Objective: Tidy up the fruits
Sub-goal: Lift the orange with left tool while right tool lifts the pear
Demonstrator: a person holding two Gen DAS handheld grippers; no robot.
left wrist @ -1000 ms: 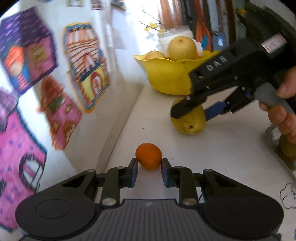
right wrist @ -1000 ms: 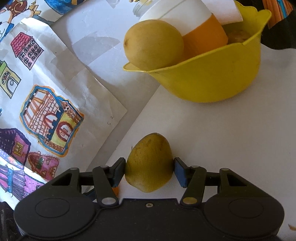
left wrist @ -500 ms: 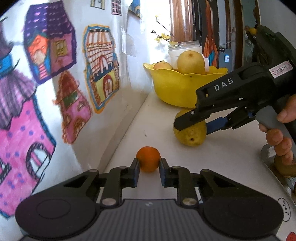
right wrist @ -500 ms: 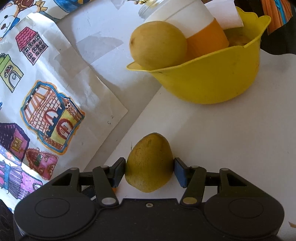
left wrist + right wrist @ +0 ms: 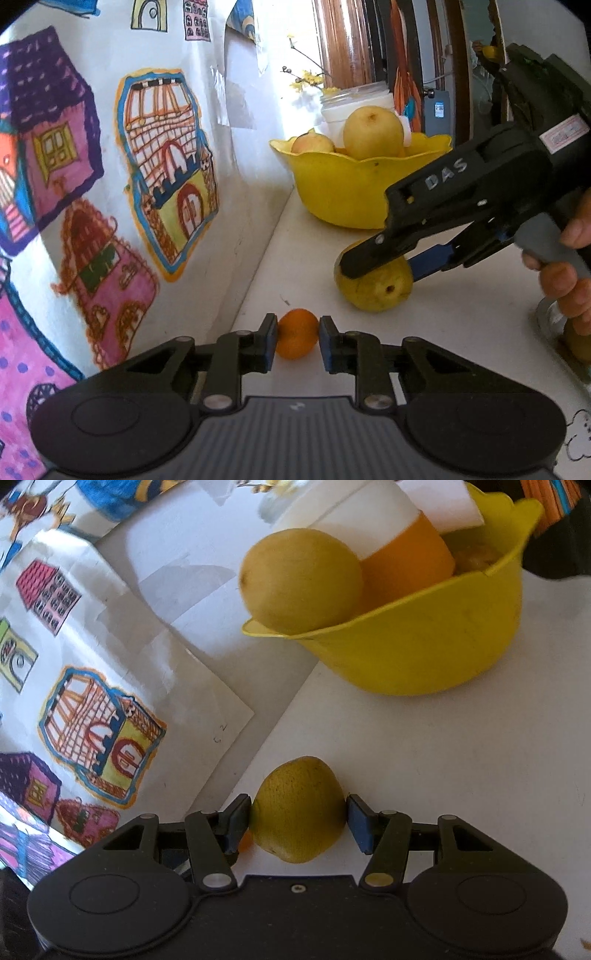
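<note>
My left gripper (image 5: 297,341) is shut on a small orange fruit (image 5: 296,334), just above the white table near the wall. Ahead and to the right, a person's hand holds my right gripper (image 5: 376,264), which is shut on a yellow-green pear (image 5: 376,286). The right wrist view shows that pear (image 5: 299,810) pinched between both pads of the right gripper (image 5: 300,821). Beyond stands a yellow bowl (image 5: 354,192) (image 5: 436,653) holding a round yellow pear (image 5: 301,579), another fruit (image 5: 312,143) and a white and orange cup (image 5: 391,542).
A wall (image 5: 122,177) covered with coloured drawings of houses runs along the left of the table. A metal tray (image 5: 554,332) with a fruit in it sits at the right edge. A white jar (image 5: 354,105) stands behind the bowl.
My left gripper has closed onto the orange and moved forward along the wall with it. The right gripper and its pear have stayed put.
</note>
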